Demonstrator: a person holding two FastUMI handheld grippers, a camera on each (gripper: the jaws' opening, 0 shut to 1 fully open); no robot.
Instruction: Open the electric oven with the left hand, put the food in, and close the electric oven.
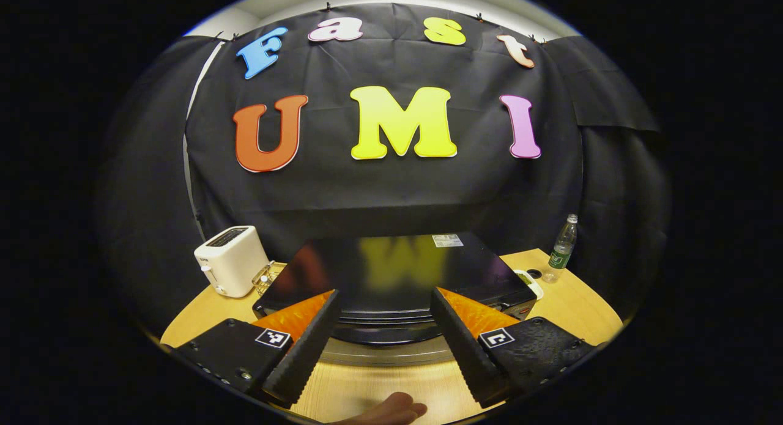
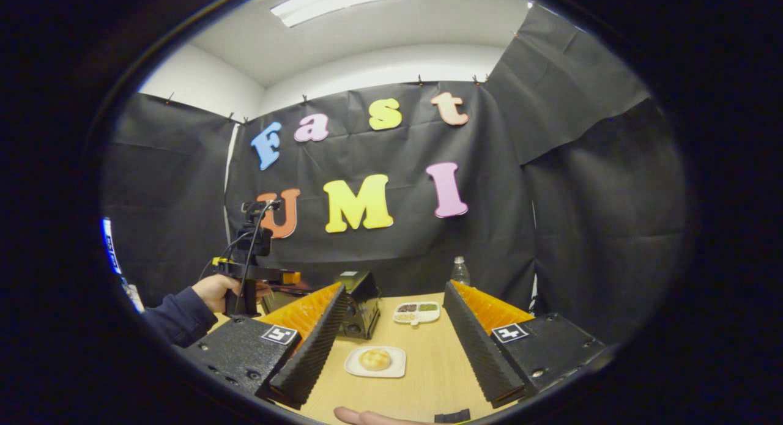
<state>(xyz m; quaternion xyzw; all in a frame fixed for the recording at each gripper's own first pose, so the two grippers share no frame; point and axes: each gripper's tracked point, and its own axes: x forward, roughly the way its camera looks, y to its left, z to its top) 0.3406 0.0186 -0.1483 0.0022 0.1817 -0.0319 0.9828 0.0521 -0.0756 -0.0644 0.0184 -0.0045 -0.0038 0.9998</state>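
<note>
You've barely begun: your left gripper (image 1: 382,339), fingers spread, hovers above the closed electric oven (image 1: 391,278); your right gripper (image 2: 391,345), fingers spread, faces the bun (image 2: 374,358), unplaced.

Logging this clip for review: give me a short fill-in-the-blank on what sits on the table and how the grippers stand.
1. The bun lies on a white ____.
2. Left of the oven stands a white ____.
3. The left gripper hovers over the oven with its fingers ____.
4. The bottle stands to the ____ of the oven in the left gripper view.

Missing words: plate; toaster; open; right
</note>
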